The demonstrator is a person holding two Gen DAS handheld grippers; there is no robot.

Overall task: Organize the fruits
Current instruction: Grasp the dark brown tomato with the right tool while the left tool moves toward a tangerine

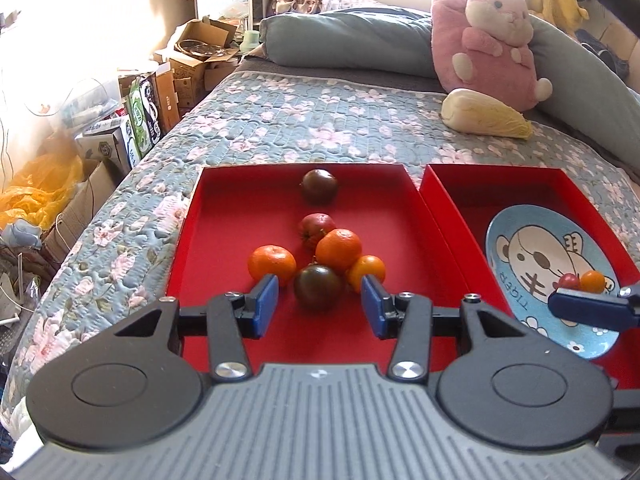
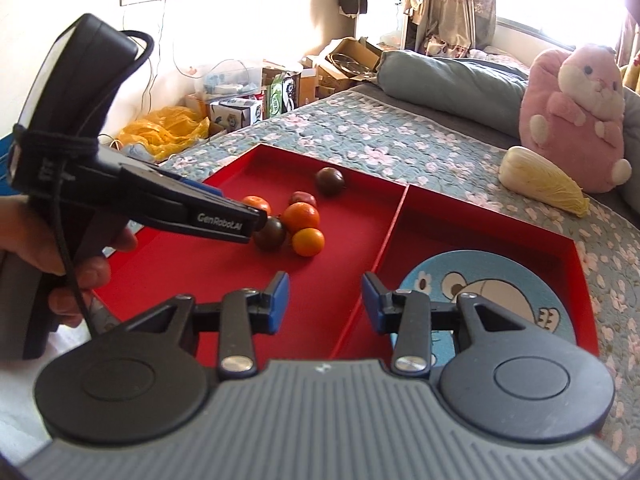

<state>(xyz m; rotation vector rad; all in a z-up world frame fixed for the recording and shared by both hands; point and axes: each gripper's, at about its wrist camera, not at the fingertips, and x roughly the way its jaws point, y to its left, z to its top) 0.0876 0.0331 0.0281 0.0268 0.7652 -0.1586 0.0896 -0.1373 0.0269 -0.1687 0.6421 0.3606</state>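
Observation:
Two red trays lie side by side on the bed. The left tray [image 1: 224, 216] holds several fruits: a dark tomato [image 1: 319, 293] nearest me, two oranges [image 1: 271, 264] [image 1: 338, 249], a small orange [image 1: 368, 270], a red apple [image 1: 316, 227] and a dark tomato [image 1: 319, 186] at the far end. My left gripper [image 1: 319, 306] is open, its blue pads on either side of the near dark tomato [image 2: 269, 233]. The right tray [image 1: 480, 188] holds a blue bear plate [image 1: 536, 248] with a small red fruit [image 1: 569, 281] and a small orange one [image 1: 593, 281]. My right gripper [image 2: 325, 302] is open and empty, above the trays' shared edge.
A pink plush toy [image 1: 492, 36] and a napa cabbage [image 1: 486, 115] lie on the floral quilt [image 1: 304, 120] behind the trays. A grey-blue pillow [image 1: 344, 36] is further back. Cardboard boxes [image 1: 188, 76] and a yellow bag [image 1: 40, 188] crowd the floor at left.

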